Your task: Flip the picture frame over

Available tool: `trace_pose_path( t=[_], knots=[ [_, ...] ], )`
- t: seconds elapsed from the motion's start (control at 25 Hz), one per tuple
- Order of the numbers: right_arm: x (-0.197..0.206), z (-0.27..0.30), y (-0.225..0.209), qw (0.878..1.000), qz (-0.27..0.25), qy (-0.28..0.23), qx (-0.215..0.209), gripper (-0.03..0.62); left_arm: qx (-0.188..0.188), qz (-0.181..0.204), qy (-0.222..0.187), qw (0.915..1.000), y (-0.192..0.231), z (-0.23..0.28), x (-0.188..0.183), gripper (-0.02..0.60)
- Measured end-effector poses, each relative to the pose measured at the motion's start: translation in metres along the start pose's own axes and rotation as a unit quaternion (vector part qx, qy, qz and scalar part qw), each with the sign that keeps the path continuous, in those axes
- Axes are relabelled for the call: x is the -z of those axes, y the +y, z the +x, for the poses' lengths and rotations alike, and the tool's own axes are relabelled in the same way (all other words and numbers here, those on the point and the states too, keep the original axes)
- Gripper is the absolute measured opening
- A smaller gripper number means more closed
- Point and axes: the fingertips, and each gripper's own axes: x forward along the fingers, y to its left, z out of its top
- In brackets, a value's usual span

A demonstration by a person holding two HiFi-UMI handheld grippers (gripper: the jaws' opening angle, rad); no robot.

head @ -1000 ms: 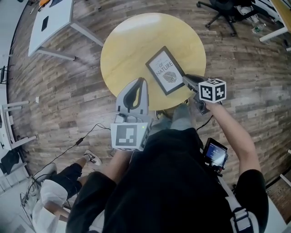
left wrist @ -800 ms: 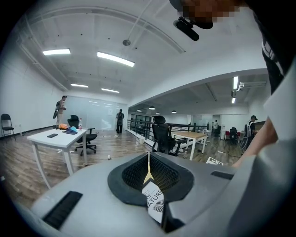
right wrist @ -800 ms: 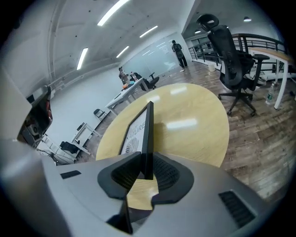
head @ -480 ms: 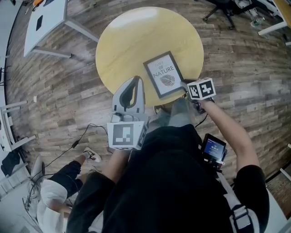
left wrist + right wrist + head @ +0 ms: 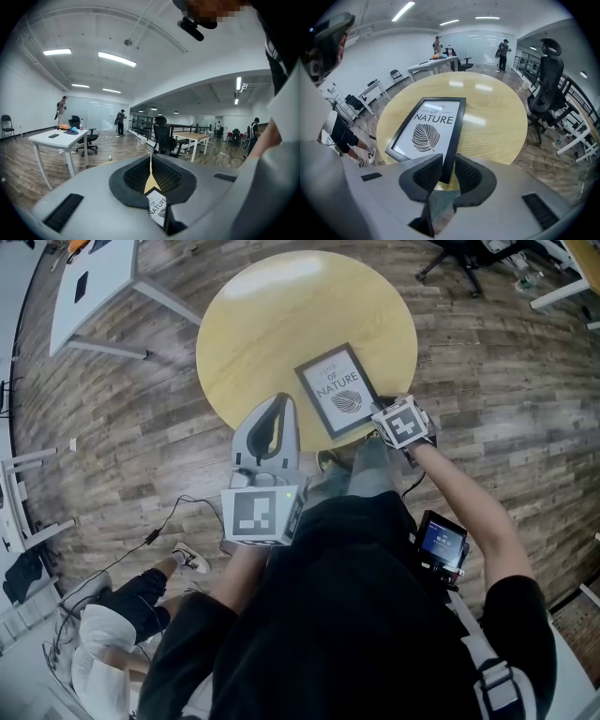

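The black picture frame (image 5: 337,390) lies face up, its leaf print showing, on the round yellow table (image 5: 272,324), near the front right edge. My right gripper (image 5: 379,418) points steeply down at the frame's near right corner. In the right gripper view the frame's (image 5: 429,129) black edge sits between the pads, and the right gripper (image 5: 448,163) is shut on it. My left gripper (image 5: 280,409) hovers over the table's near edge, left of the frame, with nothing in it. Its jaws meet in a thin slit, so the left gripper (image 5: 150,163) is shut.
A white desk (image 5: 94,277) stands at the far left and an office chair (image 5: 459,254) at the far right. Someone sits on the wooden floor at lower left (image 5: 112,652), with a cable (image 5: 178,517) trailing nearby. In the right gripper view, bare table (image 5: 497,112) lies right of the frame.
My right gripper has dropped lower at the frame's near right corner and rolled, so its marker cube now faces upward. The frame's near corner came down with it. The left gripper stayed put.
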Motion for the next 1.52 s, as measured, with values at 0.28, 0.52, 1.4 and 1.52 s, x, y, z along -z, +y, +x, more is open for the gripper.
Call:
trace_pose_path(
  t=[0.28,0.52,1.4,1.52],
  knots=[
    [-0.022,-0.019,0.004,0.999,-0.021,-0.040,0.002,0.083,0.009,0.007,-0.012,0.9999,-0.007,-0.006,-0.006,0.031],
    [-0.076,-0.072,0.018,0.990,-0.028,-0.136,0.001,0.083,0.026,0.016,-0.035,0.9989,-0.016,-0.007,-0.018,0.031],
    [-0.205,-0.288,0.078,0.895,-0.101,-0.434,-0.003,0.018,0.060,0.023,-0.090,0.9938,-0.027,-0.002,-0.071,0.031],
    [-0.202,-0.298,0.090,0.882,-0.121,-0.454,-0.017,0.018,0.058,0.021,-0.089,0.9941,-0.029,-0.003,-0.074,0.031]
  ],
)
